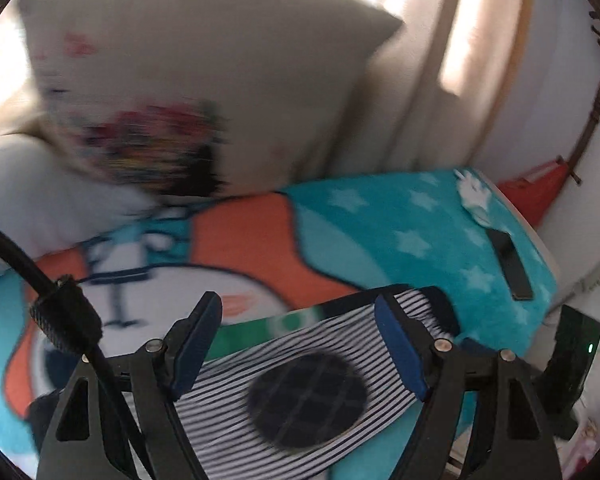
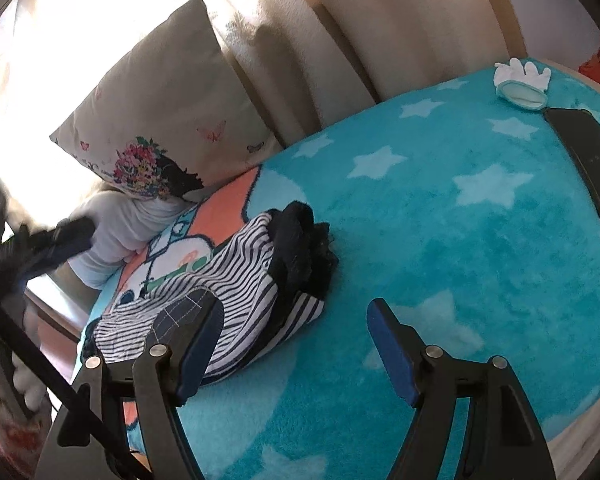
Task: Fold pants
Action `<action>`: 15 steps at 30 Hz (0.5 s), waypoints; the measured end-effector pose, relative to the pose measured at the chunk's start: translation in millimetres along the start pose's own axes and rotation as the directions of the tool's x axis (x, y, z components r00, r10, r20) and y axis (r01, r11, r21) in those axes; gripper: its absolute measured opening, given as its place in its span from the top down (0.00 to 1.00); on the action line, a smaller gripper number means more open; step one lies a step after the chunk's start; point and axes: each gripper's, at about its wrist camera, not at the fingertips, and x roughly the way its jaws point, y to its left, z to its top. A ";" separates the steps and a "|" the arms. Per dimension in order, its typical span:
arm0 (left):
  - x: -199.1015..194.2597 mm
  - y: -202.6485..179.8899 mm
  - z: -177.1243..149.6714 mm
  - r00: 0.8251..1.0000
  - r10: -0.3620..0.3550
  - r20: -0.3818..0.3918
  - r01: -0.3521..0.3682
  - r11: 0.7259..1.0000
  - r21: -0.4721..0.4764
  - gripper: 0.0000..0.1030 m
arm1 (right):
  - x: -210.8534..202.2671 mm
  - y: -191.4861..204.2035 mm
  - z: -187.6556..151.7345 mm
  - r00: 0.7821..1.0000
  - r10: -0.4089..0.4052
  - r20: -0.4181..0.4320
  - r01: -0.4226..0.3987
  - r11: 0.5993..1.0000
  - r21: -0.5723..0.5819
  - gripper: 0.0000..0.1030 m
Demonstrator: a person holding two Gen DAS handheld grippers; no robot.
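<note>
Striped, limp cotton pants [image 2: 220, 292] lay bunched on the bed [image 2: 440, 240]; we judged the dark waistband [image 2: 304, 248] the best hold, with our left gripper [image 1: 298, 320] and right gripper [image 2: 292, 324] both spread, pinching nothing.

One pair of black-and-white striped pants with a dark checked round patch [image 2: 204, 300] lies bunched past the left fingertip, on one fluffy turquoise star-printed blanket [image 2: 440, 220]. Far beyond the fingers stands one beige floral-print cushion [image 2: 156, 120]. Off past the right fingertip lie one flat black phone [image 2: 588, 168] and one white glove [image 2: 520, 70].
</note>
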 end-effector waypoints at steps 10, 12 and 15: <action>108.8 -57.3 18.2 0.965 -0.157 -0.212 0.182 0.978 0.102 0.25 | 22.3 10.6 -2.6 1.000 -0.018 -0.021 0.017 0.999 -0.031 0.21; 122.8 -62.1 18.5 0.954 -0.175 -0.243 0.204 0.974 0.101 0.25 | 25.6 12.3 -1.3 1.000 -0.014 -0.016 0.014 0.999 -0.035 0.21; 139.8 -67.1 18.2 0.940 -0.195 -0.279 0.231 0.967 0.104 0.25 | 29.5 15.7 -0.4 1.000 -0.016 0.000 0.016 0.999 -0.042 0.21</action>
